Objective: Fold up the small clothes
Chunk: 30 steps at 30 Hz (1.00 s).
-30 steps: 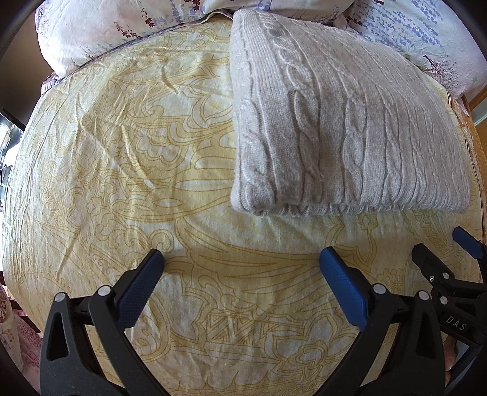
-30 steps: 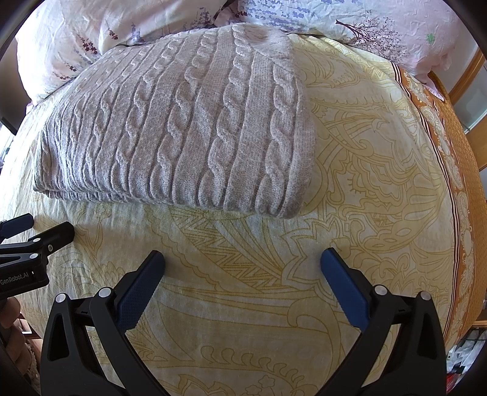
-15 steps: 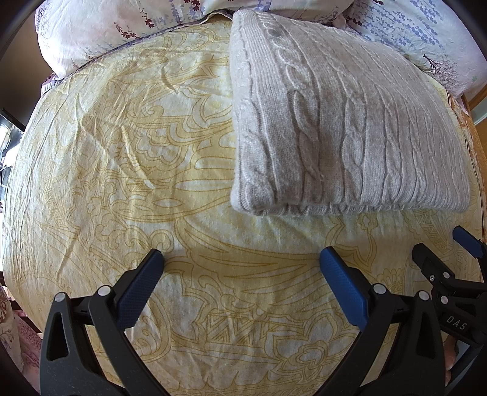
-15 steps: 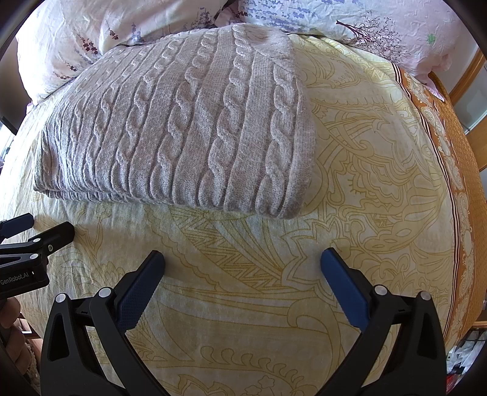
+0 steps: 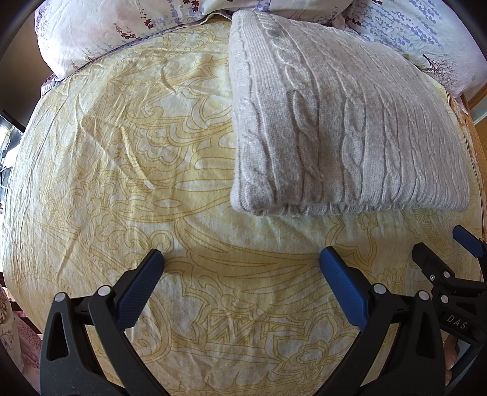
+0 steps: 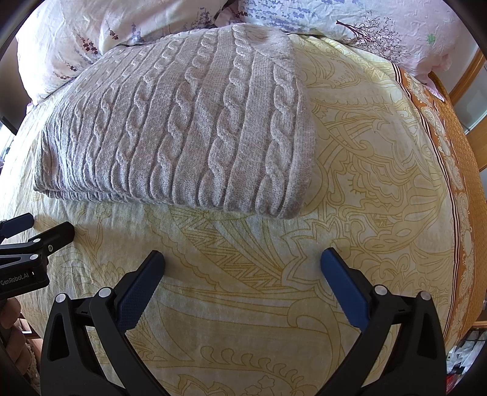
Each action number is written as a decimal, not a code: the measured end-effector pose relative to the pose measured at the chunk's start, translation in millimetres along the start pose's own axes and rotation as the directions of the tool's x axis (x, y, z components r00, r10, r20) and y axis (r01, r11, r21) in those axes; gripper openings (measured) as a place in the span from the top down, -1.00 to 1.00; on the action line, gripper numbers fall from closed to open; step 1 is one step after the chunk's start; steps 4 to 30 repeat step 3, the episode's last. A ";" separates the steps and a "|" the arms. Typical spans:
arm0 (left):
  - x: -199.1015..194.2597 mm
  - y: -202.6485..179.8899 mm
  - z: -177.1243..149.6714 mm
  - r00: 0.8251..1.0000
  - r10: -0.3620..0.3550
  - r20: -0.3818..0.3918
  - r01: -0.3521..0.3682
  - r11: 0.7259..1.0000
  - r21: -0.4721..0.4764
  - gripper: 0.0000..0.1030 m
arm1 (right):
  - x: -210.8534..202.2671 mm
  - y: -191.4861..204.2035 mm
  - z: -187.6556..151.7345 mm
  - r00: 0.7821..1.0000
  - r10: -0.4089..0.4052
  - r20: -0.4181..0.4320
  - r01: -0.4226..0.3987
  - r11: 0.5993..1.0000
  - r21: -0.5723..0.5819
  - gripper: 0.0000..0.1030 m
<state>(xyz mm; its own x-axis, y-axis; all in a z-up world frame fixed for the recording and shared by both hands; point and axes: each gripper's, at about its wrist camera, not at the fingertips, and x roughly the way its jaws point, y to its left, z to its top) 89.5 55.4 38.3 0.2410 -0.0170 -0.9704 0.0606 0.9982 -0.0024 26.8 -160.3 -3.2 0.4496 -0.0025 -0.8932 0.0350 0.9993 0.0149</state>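
A grey cable-knit sweater [image 5: 341, 128] lies folded into a flat rectangle on the yellow patterned bedsheet [image 5: 121, 152]; it also shows in the right wrist view [image 6: 182, 134]. My left gripper [image 5: 240, 262] is open and empty, hovering over bare sheet just short of the sweater's near edge. My right gripper [image 6: 242, 262] is open and empty, also just short of the near edge. In the left wrist view the right gripper [image 5: 441, 252] shows at the right. In the right wrist view the left gripper [image 6: 36, 228] shows at the left.
Floral pillows [image 5: 121, 27] lie behind the sweater at the head of the bed; they also show in the right wrist view [image 6: 380, 27]. An orange patterned border [image 6: 462, 189] runs along the bed's right side, with a wooden frame [image 6: 465, 73] beyond.
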 end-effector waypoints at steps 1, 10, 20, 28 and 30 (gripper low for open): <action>0.0 0.0 0.0 1.000 0.000 0.000 0.000 1.000 0.000 -0.97 | 0.0 0.0 -0.1 1.000 0.000 0.000 0.000 1.000 0.000 -0.97; -0.1 0.0 -0.1 1.000 0.000 0.000 0.000 1.000 0.000 -0.97 | 0.0 0.1 -0.1 1.000 0.000 0.000 0.000 1.000 0.000 -0.97; -0.1 0.0 -0.1 1.000 0.000 0.000 0.000 1.000 0.000 -0.97 | 0.0 0.1 -0.1 1.000 0.000 0.000 0.000 1.000 0.000 -0.97; -0.1 0.0 -0.1 1.000 0.000 0.000 0.000 1.000 0.000 -0.97 | 0.0 0.1 -0.1 1.000 0.000 0.000 0.000 1.000 0.000 -0.97; -0.1 0.0 -0.1 1.000 0.000 0.000 0.000 1.000 0.000 -0.97 | 0.0 0.1 -0.1 1.000 0.000 0.000 0.000 1.000 0.000 -0.97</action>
